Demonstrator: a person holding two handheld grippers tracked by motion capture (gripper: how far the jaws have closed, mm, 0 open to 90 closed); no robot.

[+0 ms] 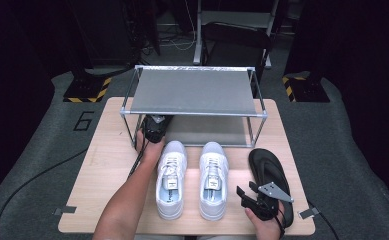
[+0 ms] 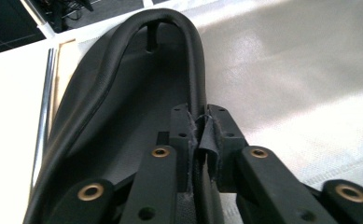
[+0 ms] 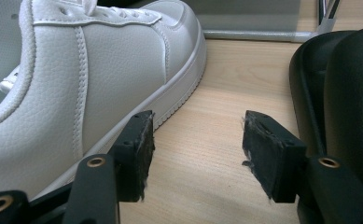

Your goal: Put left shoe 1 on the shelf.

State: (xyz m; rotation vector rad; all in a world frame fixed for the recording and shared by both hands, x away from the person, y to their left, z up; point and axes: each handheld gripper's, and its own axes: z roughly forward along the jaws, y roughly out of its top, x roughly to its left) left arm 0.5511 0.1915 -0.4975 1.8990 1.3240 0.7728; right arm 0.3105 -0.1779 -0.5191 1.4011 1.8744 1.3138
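Note:
In the left gripper view, a black flip-flop sandal (image 2: 123, 107) lies on the rack's grey lower shelf (image 2: 286, 70). My left gripper (image 2: 202, 116) is shut on its raised side rim, the pads pinching the edge. In the high view this left gripper (image 1: 154, 127) reaches under the rack's top shelf (image 1: 192, 92) at its left end. A second black sandal (image 1: 266, 167) lies on the table at the right. My right gripper (image 1: 247, 192) stands open beside it, near the front edge. In the right gripper view its jaws (image 3: 198, 140) hold nothing, between a white shoe (image 3: 100, 70) and the sandal (image 3: 338, 93).
Two white sneakers (image 1: 171, 177) (image 1: 213, 177) stand side by side in the middle of the wooden table (image 1: 102, 170), toes toward the rack. The metal-framed rack takes up the table's far half. Cables trail off the left side onto the grey floor.

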